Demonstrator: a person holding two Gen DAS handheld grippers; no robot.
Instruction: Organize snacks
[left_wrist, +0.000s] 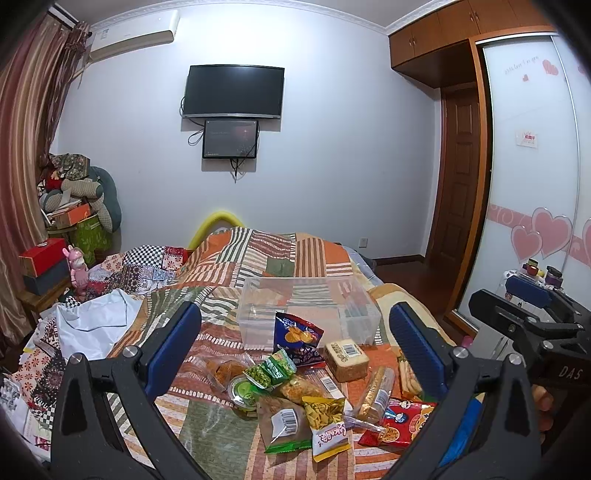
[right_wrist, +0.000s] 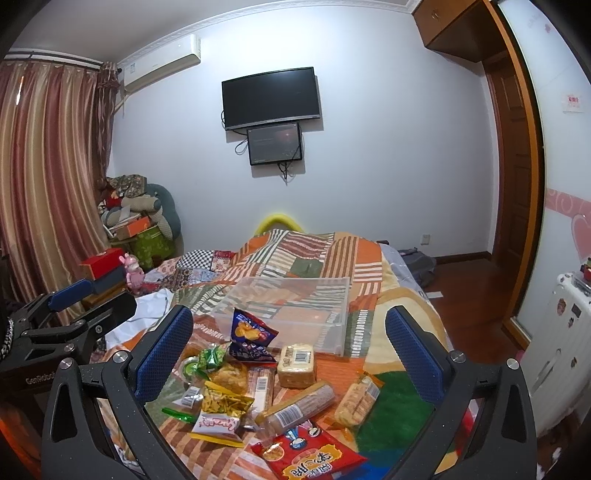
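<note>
Getting ready to start is what both grippers are doing, because all the snacks are lying loose on the patchwork bed cover (left_wrist: 258, 254) and nothing is sitting inside the clear plastic box (left_wrist: 308, 314) yet. The left gripper (left_wrist: 295, 350) is hanging over the pile with its two blue fingers spread wide apart, and it is holding nothing. The right gripper (right_wrist: 288, 350) is doing the same thing, wide open and empty. The snacks are bunched together just in front of the box: a blue chip bag (left_wrist: 297, 334) is leaning against the front wall of the box, a wrapped block of bread (left_wrist: 346, 360) is lying just beside it, small green pea packs (left_wrist: 271, 371) are sitting to the left, a yellow bag (left_wrist: 327, 421) is near the front, and a red bag (right_wrist: 314, 456) is closest to the right gripper. The next move, I think, is picking one snack, going down over it, squeezing shut, and carrying it into the box. The bags are thin and slippery and some are lying on top of others, so a gripper may be grabbing two at once or crushing the chips if it squeezes too hard.
</note>
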